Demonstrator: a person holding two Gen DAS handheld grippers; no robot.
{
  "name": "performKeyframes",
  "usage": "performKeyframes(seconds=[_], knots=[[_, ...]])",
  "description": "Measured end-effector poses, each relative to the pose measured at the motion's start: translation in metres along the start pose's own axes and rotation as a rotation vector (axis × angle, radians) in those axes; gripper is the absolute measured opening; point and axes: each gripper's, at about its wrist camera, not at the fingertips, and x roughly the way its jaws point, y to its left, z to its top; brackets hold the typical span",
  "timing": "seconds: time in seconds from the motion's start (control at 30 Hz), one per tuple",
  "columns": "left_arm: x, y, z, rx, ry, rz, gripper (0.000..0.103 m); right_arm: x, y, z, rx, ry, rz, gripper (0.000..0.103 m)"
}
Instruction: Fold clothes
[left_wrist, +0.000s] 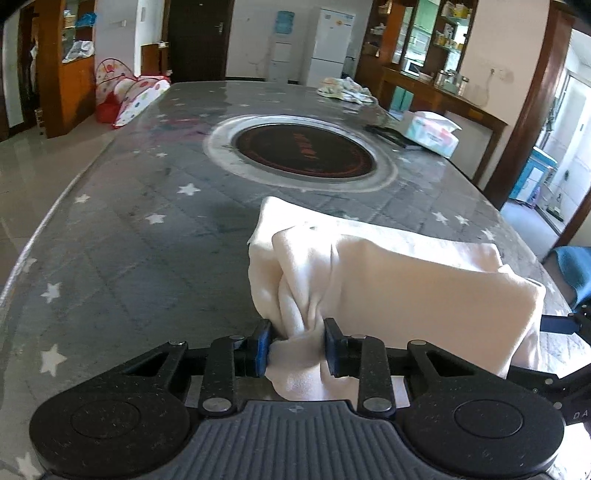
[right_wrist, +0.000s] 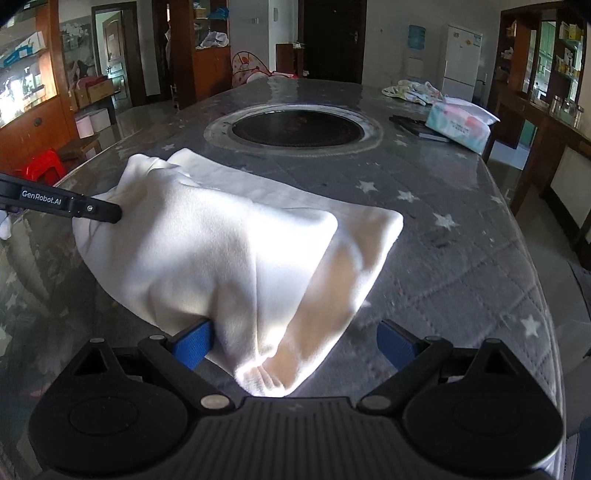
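A cream garment (left_wrist: 406, 280) lies partly folded on the grey star-patterned table (left_wrist: 129, 240). My left gripper (left_wrist: 295, 343) is shut on a bunched edge of it, with the cloth squeezed between the blue pads (left_wrist: 262, 347). In the right wrist view the same garment (right_wrist: 221, 251) drapes lifted at its near side, and the left gripper's finger (right_wrist: 92, 210) holds its left edge. My right gripper (right_wrist: 295, 339) stands wide open; a hanging corner of the garment lies between its fingers, and the right pad (right_wrist: 395, 343) is clear of the cloth.
A round dark cooktop (left_wrist: 306, 151) is set into the table's middle. At the far right are a tissue pack (left_wrist: 432, 133), a dark flat book (left_wrist: 391, 134) and a crumpled patterned cloth (left_wrist: 343, 88). The table edge runs close on the right (right_wrist: 535, 295).
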Motion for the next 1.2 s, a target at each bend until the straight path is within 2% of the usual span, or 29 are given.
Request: performKeyframes(seconds=[0.23, 0.43, 0.5, 0.57, 0.7, 0.87, 1.2], knots=[[-0.004, 0.008, 0.001, -0.01, 0.0, 0.007, 0.04, -0.003, -0.002, 0.01, -0.024, -0.01, 0.004, 0.095], [-0.015, 0.006, 0.007, 0.004, -0.033, 0.01, 0.055, -0.017, -0.016, 0.03, 0.019, -0.058, 0.033, 0.09], [-0.019, 0.005, 0.011, 0.002, -0.051, 0.01, 0.064, -0.021, -0.021, 0.038, 0.039, -0.078, 0.046, 0.086], [-0.021, 0.006, 0.016, -0.005, -0.07, 0.014, 0.068, -0.024, -0.024, 0.046, 0.059, -0.101, 0.057, 0.082], [-0.021, 0.008, 0.03, -0.027, -0.099, 0.017, 0.069, -0.021, -0.029, 0.061, 0.087, -0.125, 0.081, 0.07], [-0.004, 0.007, 0.047, -0.025, -0.095, 0.026, 0.07, -0.001, -0.032, 0.07, 0.113, -0.092, 0.1, 0.054], [0.036, 0.014, 0.057, -0.066, -0.031, 0.02, 0.068, 0.034, -0.038, 0.065, 0.186, -0.008, 0.15, 0.039]])
